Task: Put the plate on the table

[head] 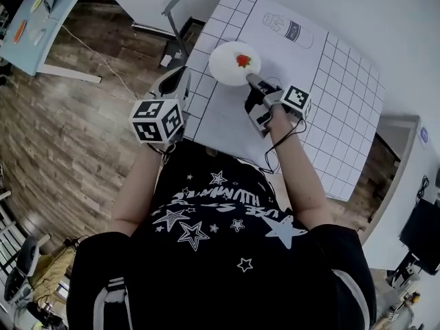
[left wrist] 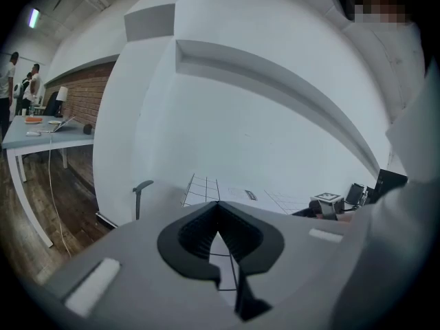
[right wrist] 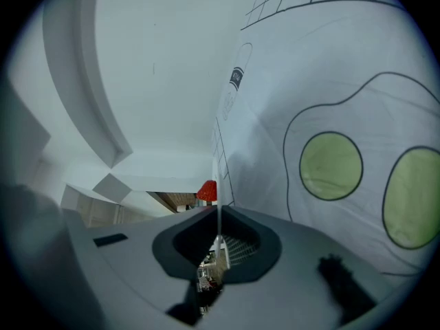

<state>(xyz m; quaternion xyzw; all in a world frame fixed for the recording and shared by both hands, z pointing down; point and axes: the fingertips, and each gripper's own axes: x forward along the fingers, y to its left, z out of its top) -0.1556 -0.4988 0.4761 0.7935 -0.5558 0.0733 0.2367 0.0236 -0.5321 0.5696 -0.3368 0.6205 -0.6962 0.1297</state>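
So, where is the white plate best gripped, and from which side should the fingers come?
Take the white plate by its thin rim at the near edge, coming from the person's side. It is flat and shallow, and the red piece sits in the middle, so only the edge is free. The right gripper is shut on it there.

Bench (head: 220,126): is standing over a wood floor (head: 75,136); a white printed sheet (head: 302,81) is covering its visible top.
Sheet: is lying flat; grid squares are running along its borders.
Prints: milk bottle outline (head: 289,28); blob outline enclosing two green discs (right wrist: 331,166).
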